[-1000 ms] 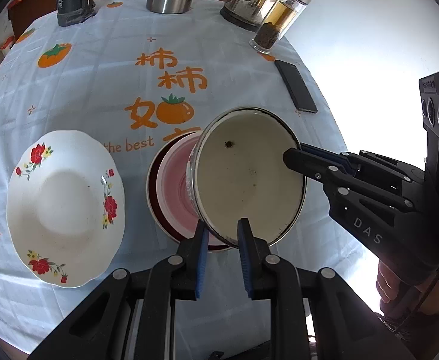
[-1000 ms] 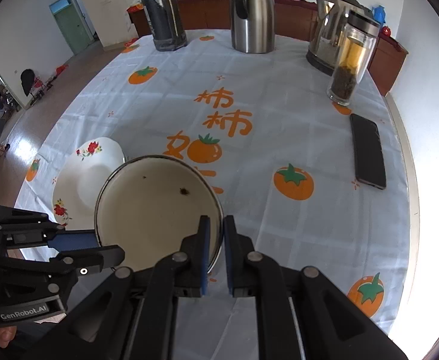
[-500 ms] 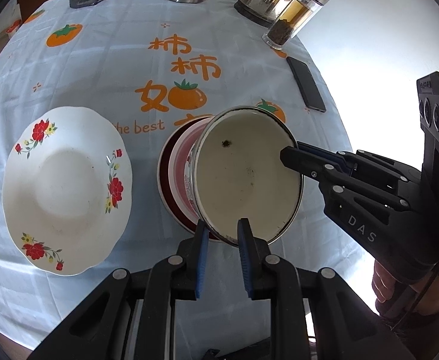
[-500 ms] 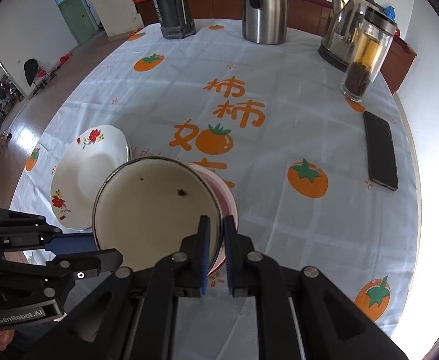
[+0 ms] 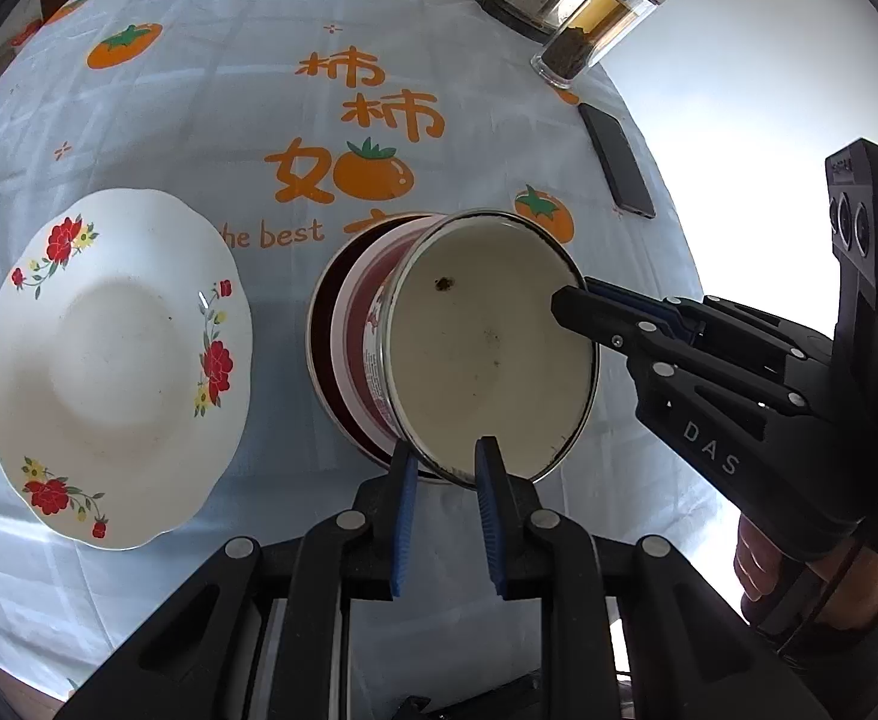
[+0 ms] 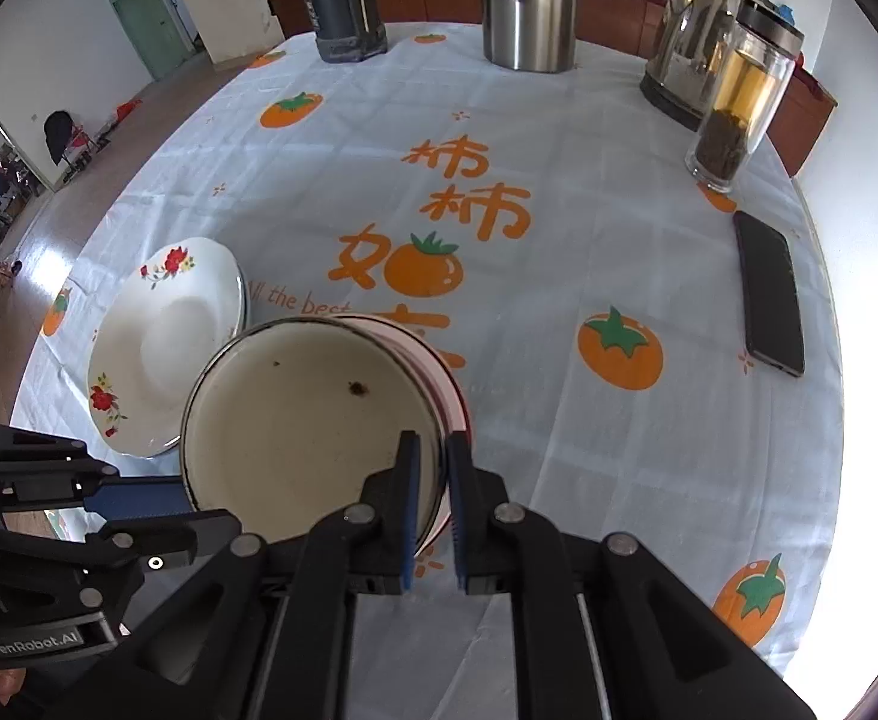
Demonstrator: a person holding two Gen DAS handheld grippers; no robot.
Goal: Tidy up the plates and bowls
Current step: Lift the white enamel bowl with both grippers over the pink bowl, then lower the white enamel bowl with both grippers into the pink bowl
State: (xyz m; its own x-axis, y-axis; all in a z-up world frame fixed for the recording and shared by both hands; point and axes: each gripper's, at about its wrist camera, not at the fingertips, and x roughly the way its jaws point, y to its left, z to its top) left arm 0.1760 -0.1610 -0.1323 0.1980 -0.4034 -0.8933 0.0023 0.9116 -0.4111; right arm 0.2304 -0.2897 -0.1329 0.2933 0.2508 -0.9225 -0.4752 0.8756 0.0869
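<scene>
Pinching the near rim of the enamel bowl with the left gripper, the far-side rim with the right gripper, both pressed onto the thin wall. Tilted over the pink bowl, just beside the flowered plate on the tablecloth. Probably light, stiff, slick and chip-prone; best held at opposite rim points and lowered level.
</scene>
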